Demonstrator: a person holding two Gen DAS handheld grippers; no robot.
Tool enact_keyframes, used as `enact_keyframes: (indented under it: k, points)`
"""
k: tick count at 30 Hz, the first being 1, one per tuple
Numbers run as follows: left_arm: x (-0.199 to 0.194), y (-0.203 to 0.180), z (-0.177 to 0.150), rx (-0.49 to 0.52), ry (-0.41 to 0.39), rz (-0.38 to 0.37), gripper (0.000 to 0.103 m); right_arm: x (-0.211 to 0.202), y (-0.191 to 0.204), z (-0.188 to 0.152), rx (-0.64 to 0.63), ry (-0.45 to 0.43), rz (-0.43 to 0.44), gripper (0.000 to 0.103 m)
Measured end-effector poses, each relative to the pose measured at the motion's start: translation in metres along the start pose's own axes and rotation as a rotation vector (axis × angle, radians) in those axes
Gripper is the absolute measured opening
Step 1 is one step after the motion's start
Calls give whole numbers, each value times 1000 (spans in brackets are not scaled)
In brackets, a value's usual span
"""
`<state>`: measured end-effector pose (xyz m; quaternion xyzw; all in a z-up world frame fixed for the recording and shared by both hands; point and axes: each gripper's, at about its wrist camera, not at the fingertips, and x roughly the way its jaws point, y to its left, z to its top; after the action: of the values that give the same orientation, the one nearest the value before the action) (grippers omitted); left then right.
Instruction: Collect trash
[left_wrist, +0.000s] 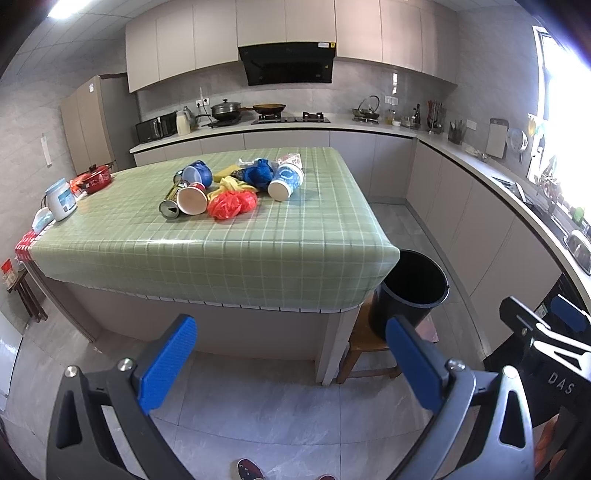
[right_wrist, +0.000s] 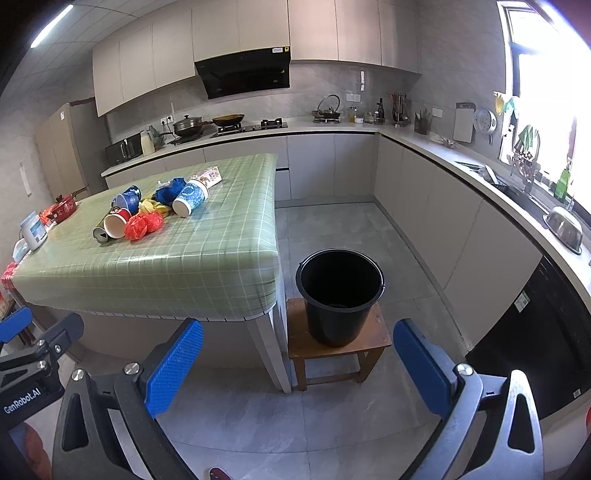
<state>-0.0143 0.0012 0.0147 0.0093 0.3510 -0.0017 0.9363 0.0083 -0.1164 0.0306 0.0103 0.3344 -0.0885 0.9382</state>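
1. Step in hand, as I judge it: the very start, the approach; nothing is yet picked up, and all the trash lies in one heap on the table with the green checked plastic cloth (left_wrist: 229, 251), well apart from both tools.

2. The left gripper (left_wrist: 291, 363) has its blue-padded jaws spread wide and holds nothing; the right gripper (right_wrist: 299, 367) is likewise spread wide and empty; both hang over the grey floor tiles, short of the table's near edge.

3. The heap: a crumpled red plastic bag (left_wrist: 232, 205) nearest the front; touching it on the left, a red-and-white paper cup (left_wrist: 192, 199) lying on its side with its mouth toward the camera; beside that, a tipped metal can (left_wrist: 170, 206); behind them a blue paper cup (left_wrist: 197, 173), a yellow crumpled wrapper (left_wrist: 231, 184) and a blue crumpled bag (left_wrist: 258, 173); on the right, a blue-and-white paper cup (left_wrist: 286, 181) on its side.

4. The round black plastic bucket (right_wrist: 340, 295) stands upright on a small brown wooden stool (right_wrist: 378, 332) just beside the table's right corner; its inside looks dark, and I cannot tell whether anything lies in it.

5. The next move likely calls for reaching forward over the table edge to an outer piece, the red bag or the blue-and-white cup being the least hemmed in; the lying cups may roll or crush if pinched hard.
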Motion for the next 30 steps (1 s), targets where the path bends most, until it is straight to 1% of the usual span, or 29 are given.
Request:
enact_keyframes:
  k: [30]
  points:
    - [8, -3, -1, -8, 10, 9, 103, 9, -1, 2, -20, 0, 12, 103]
